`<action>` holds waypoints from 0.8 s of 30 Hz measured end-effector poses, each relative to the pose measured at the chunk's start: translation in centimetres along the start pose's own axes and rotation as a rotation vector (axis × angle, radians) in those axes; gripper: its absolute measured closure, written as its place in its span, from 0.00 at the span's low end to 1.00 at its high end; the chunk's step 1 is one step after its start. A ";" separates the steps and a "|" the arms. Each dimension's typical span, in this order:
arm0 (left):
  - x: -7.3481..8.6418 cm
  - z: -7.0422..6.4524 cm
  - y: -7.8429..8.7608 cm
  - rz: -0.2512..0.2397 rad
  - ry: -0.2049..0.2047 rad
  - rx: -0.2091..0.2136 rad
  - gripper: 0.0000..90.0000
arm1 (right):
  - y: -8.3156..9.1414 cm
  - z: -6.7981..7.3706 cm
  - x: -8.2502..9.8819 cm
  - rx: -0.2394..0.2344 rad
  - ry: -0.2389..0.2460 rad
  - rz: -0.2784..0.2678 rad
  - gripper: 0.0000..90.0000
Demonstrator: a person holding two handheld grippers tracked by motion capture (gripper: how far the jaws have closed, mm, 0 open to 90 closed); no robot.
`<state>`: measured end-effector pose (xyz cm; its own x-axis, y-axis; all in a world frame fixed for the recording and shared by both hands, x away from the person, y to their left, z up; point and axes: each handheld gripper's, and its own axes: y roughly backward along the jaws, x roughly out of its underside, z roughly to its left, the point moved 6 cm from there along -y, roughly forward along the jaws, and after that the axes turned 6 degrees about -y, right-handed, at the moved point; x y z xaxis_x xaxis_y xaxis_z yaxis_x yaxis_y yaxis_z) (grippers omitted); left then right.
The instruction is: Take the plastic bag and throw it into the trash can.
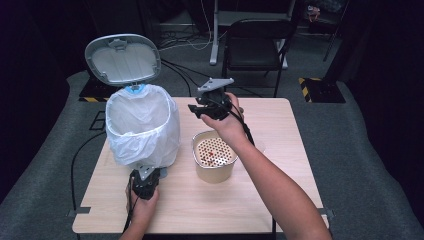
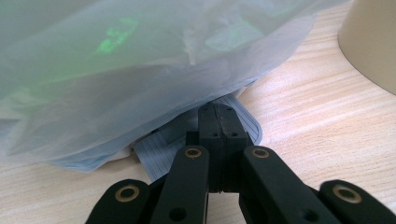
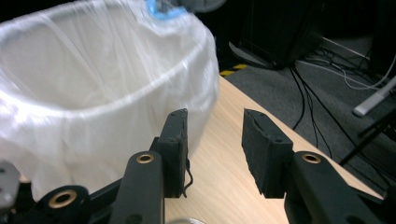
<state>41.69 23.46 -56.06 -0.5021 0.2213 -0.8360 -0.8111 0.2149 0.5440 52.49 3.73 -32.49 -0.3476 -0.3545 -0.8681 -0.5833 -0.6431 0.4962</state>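
The surface (image 1: pixel 260 200) is pale, straight-grained wood, rectangular with rounded corners. On its left side stands a bin (image 1: pixel 142 127) lined with a thin, wrinkled, translucent white bag (image 1: pixel 150 145) that drapes over the rim and down the sides; its oval grey lid (image 1: pixel 122 59) stands raised behind it, the ribbed underside facing forward. Just right of the bin, apart from it, sits a round beige container (image 1: pixel 215 156) with a perforated insert dotted with small holes.

The left gripper (image 1: pixel 145 181) rests low at the bin's front base, its 2 fingers (image 2: pixel 219 135) pressed together. The left gripper view shows what the high view hides: under the bag's hem lies a grey, finely ribbed, rounded pedal (image 2: pixel 243 122), and the closed fingertips lie on top of it. The beige container's smooth wall fills that view's upper right corner.

The right gripper (image 1: pixel 206 107) hangs above the surface behind the container, beside the bin's right flank. In the right gripper view its 2 matte black, foam-like fingers (image 3: pixel 264 147) stand apart with nothing between them, pointing at the bag-covered rim of the bin, not touching it.
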 end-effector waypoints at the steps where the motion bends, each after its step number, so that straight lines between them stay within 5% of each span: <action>1: 0.0 0.1 0.0 0.008 -0.011 0.000 1.00 | 0.1 -0.4 0.4 0.004 -0.003 0.000 0.68; 17: 0.1 0.1 0.1 0.011 -0.016 0.000 1.00 | 0.8 -3.7 5.3 0.076 -0.066 0.016 0.70; 24: 0.0 0.0 0.0 0.002 -0.005 0.001 1.00 | 0.7 -4.9 8.2 0.098 -0.106 0.069 0.72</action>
<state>41.68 23.49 -56.06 -0.5021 0.2263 -0.8347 -0.8098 0.2158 0.5456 52.84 -2.92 -39.31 -0.4624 -0.3185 -0.8275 -0.6222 -0.5484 0.5587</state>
